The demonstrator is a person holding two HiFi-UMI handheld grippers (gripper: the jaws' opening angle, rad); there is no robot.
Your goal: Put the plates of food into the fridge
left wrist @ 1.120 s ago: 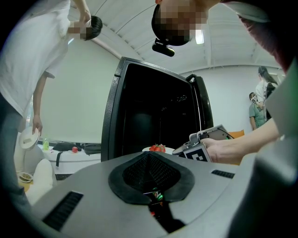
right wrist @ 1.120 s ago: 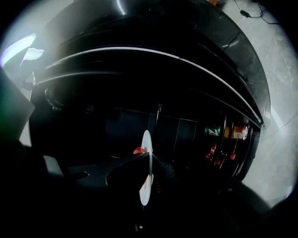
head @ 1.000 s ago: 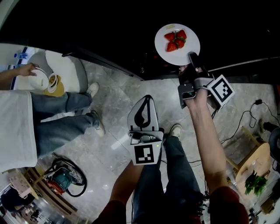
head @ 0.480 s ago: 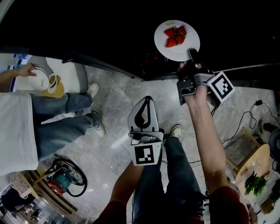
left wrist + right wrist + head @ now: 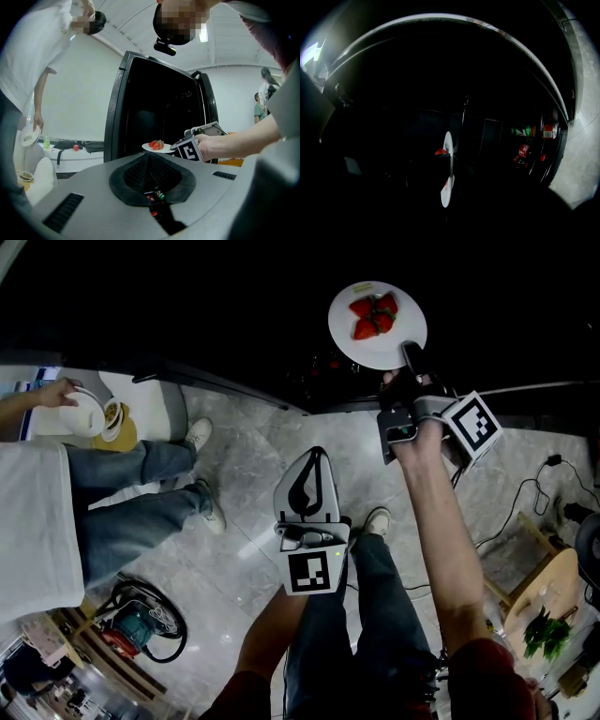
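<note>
A white plate (image 5: 377,334) with several strawberries (image 5: 373,319) hangs in front of the open fridge's dark inside (image 5: 234,306). My right gripper (image 5: 409,354) is shut on the plate's near rim. In the right gripper view the plate (image 5: 447,190) shows edge-on, with the strawberries (image 5: 440,152) to its left and the dark shelves behind. The left gripper view shows the same plate (image 5: 157,148) held level at the black fridge (image 5: 154,103). My left gripper (image 5: 317,454) hangs low over the floor with its jaws together, holding nothing.
Another person (image 5: 56,493) stands at the left beside a white counter (image 5: 141,390), holding a dish (image 5: 86,411). Cans and bottles (image 5: 532,136) fill the fridge door shelf. A vacuum (image 5: 141,626) lies on the marble floor. A wooden stool (image 5: 544,582) and cables (image 5: 525,493) are at the right.
My right gripper has carried the strawberry plate slightly farther toward the fridge interior. My left gripper has stayed where it was.
</note>
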